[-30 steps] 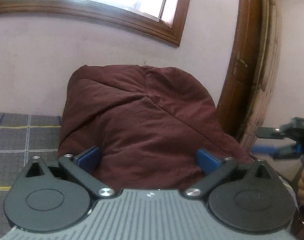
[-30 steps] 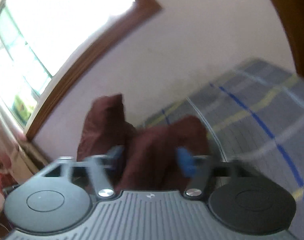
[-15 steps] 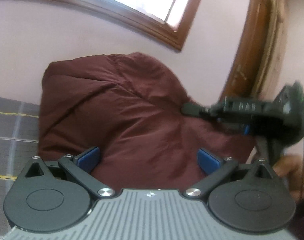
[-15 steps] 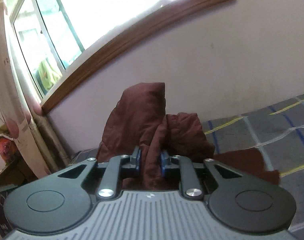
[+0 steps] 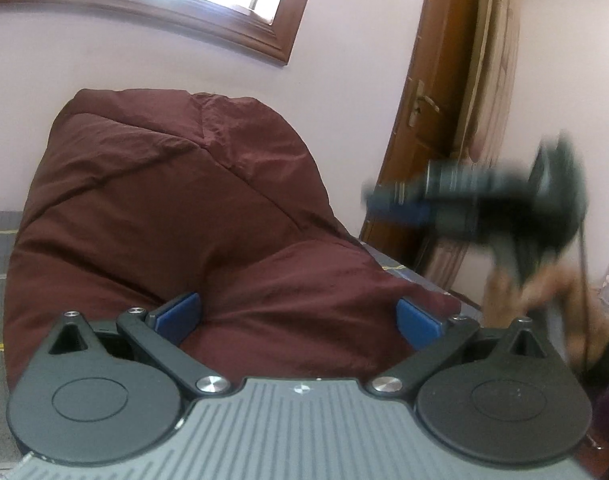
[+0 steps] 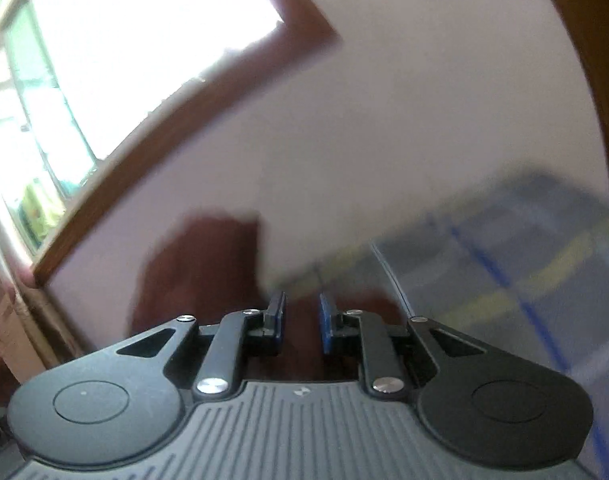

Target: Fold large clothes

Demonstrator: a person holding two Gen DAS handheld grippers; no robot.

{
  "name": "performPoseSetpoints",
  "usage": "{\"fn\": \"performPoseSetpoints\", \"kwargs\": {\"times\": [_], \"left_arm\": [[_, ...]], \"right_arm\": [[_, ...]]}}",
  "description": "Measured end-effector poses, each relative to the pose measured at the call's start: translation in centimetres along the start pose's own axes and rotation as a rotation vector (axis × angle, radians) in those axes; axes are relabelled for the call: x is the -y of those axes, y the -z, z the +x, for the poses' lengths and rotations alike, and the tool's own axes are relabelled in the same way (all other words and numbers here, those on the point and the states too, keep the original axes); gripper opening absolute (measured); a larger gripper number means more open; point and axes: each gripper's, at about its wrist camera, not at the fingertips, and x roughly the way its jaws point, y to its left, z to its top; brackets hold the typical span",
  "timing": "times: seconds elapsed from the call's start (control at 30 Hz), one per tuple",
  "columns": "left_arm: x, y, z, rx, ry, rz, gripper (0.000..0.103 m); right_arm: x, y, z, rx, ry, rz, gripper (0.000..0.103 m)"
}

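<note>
A large maroon garment (image 5: 164, 200) is heaped against the wall on the bed, and in the right wrist view it is a blurred patch (image 6: 196, 264). My left gripper (image 5: 298, 312) stands open, its blue pads wide apart on either side of the garment's near lobe without pressing it. My right gripper (image 6: 300, 316) has its pads close together with maroon cloth showing between them. Seen from the left wrist, the right gripper (image 5: 388, 200) is a blur just right of the heap, held by a hand (image 5: 504, 292).
The bed has a grey checked cover (image 6: 524, 260) with blue and yellow lines. A wood-framed window (image 5: 144, 0) sits above the heap. A wooden door (image 5: 424, 100) with a curtain beside it stands at the right, past the bed's edge.
The right gripper's pads closed on maroon cloth, then it swung away to the right of the heap. The left gripper shifted a little; a low lobe of cloth now lies between its pads.
</note>
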Motion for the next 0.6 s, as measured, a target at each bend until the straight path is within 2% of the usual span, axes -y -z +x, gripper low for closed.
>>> {"fn": "performPoseSetpoints", "kwargs": {"times": [0.07, 0.17, 0.23, 0.3, 0.37, 0.43, 0.5, 0.6], "left_arm": [[0.0, 0.0, 0.0, 0.002, 0.0, 0.005, 0.102], [0.0, -0.2, 0.3, 0.01, 0.002, -0.007, 0.102], [0.1, -0.1, 0.6, 0.014, 0.0, -0.006, 0.102], [0.3, 0.1, 0.5, 0.016, -0.001, 0.003, 0.102], [0.3, 0.4, 0.2, 0.02, 0.006, 0.011, 0.102], [0.2, 0.4, -0.3, 0.024, 0.021, 0.026, 0.102], [0.2, 0.3, -1.3, 0.039, 0.043, 0.031, 0.102], [0.1, -0.4, -3.1, 0.07, 0.042, 0.015, 0.103]], "right_arm": [[-3.0, -2.1, 0.7, 0.015, -0.029, -0.102, 0.018], [-8.5, -4.1, 4.0, -0.029, -0.085, -0.295, 0.018], [-11.6, -4.2, 7.3, -0.098, -0.119, -0.396, 0.018], [-13.0, -3.5, 10.9, -0.189, -0.091, -0.439, 0.018], [-12.6, -2.3, 14.2, -0.289, -0.016, -0.424, 0.015], [-10.5, -1.3, 16.3, -0.36, 0.069, -0.335, 0.014], [-8.6, -0.6, 16.7, -0.38, 0.104, -0.252, 0.013], [-7.4, 0.6, 16.2, -0.372, 0.169, -0.245, 0.013]]}}
